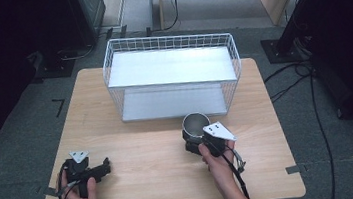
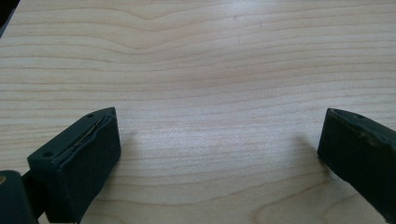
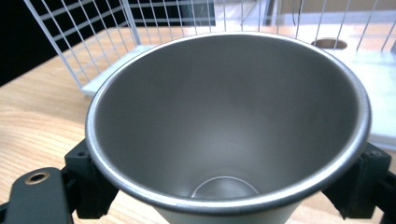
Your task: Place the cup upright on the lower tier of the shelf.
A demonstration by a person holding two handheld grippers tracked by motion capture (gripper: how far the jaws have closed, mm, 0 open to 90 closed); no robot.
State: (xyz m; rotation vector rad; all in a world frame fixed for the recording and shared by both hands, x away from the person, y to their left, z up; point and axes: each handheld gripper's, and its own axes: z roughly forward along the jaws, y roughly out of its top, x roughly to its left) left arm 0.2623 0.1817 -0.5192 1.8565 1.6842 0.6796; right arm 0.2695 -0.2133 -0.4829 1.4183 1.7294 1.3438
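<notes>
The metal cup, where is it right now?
In the high view the metal cup stands on the wooden table, right of the middle, just in front of the white wire basket, held between the right gripper's fingers.

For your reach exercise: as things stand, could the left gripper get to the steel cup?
Probably yes: the left gripper rests open on bare table, nothing between it and the steel cup, though the right gripper already clasps it.

Cup [image 1: 196,123] on table [image 1: 135,149] just before wire rack [image 1: 171,75]; left gripper [image 1: 103,169] well left of cup.
</notes>
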